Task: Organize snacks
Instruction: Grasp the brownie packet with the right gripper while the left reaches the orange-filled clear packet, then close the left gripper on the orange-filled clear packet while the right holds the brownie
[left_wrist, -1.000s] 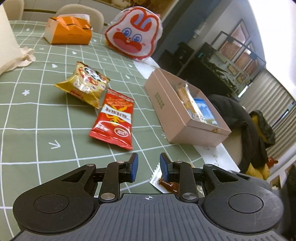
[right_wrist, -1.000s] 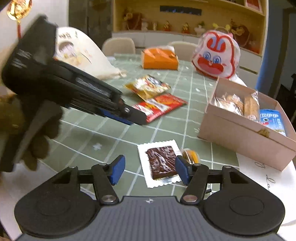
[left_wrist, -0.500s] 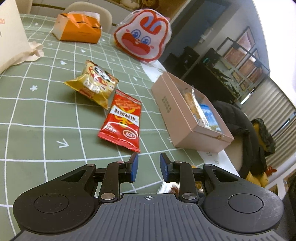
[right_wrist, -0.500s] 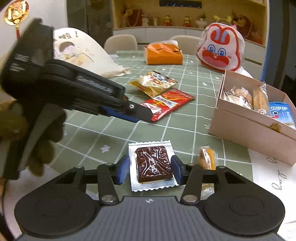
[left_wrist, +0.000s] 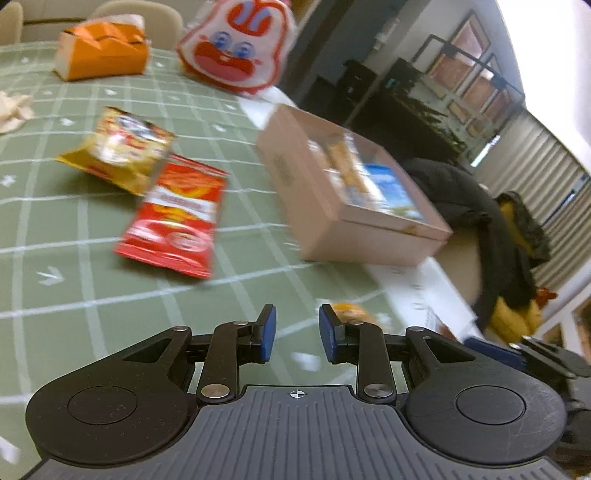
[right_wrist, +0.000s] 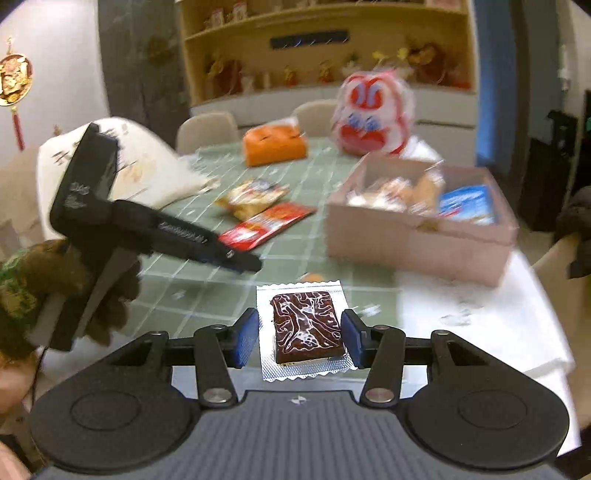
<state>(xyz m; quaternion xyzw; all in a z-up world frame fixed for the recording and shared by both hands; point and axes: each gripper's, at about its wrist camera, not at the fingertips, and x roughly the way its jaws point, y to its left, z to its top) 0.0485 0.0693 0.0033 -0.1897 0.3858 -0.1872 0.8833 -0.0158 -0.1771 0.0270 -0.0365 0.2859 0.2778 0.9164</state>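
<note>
One glossy, crinkle-edged brownie packet (right_wrist: 302, 325)

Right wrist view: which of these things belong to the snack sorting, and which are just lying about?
Job:
brownie packet, held by the right gripper
pink box with snacks inside
red packet
yellow packet
small orange snack

Lying about:
orange tissue box
rabbit bag
white cloth bag
chairs

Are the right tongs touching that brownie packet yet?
Touching. In the right wrist view the right tongs bracket the brownie packet, and both blue pads press against its crinkled foil edges, lifting it off the table.
</note>
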